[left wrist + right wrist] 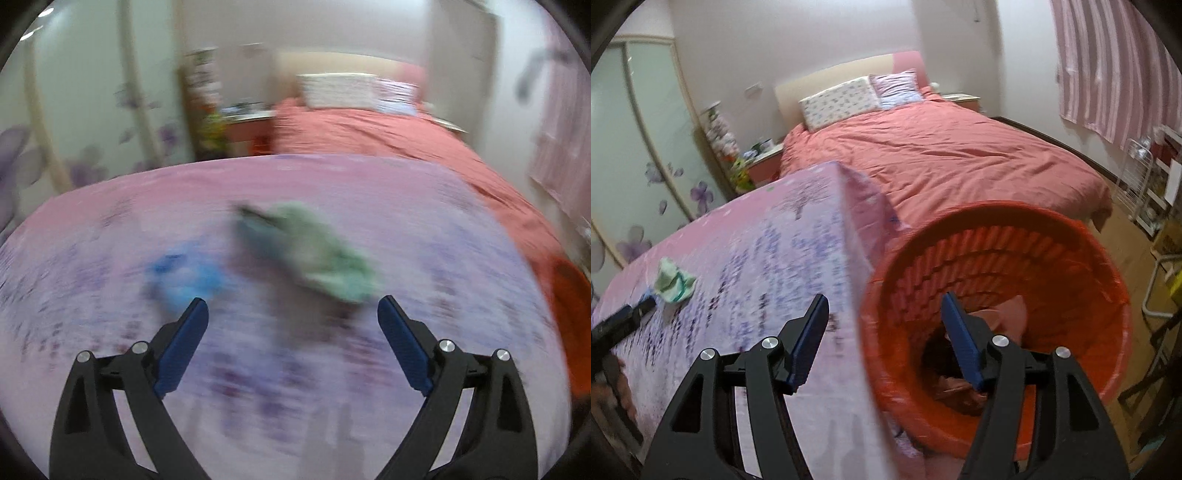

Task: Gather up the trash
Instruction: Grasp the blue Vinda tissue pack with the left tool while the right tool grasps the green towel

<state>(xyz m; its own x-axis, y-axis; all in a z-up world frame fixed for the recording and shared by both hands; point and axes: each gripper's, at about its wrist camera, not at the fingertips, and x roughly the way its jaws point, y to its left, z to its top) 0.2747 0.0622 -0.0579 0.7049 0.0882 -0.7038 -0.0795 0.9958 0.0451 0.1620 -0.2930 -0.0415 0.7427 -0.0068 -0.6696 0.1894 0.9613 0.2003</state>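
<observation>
hovering over a table draped in a pink-and-lilac floral cloth point(461, 229), the left gripper point(292, 308) faces a crumpled green wrapper point(325, 254), its jaws spread wide with nothing between the blue pads. the wrapper lies just ahead of the tips and a little toward the right-hand finger, its long axis running on a diagonal from upper left to lower right across the left wrist view, so the open jaws stand roughly astride its near end. a smaller blue scrap point(192, 277) sits beside it, just beyond the left-hand fingertip; motion blur hides what either piece is made of. seen from the right wrist camera, the same green wrapper point(674, 282) rests well off to the far left of the cloth, with the tip of the left gripper point(626, 319) reaching in beside it. the right gripper point(884, 302) is also parted and holds nothing, poised at the table's edge above an orange slatted wastebasket point(1071, 240) that stands on the floor against the table and already holds some pinkish litter. by this reckoning the left hand is much the nearer to the wrapper, and the pickup likely falls to it, with the basket waiting on the opposite side.
</observation>
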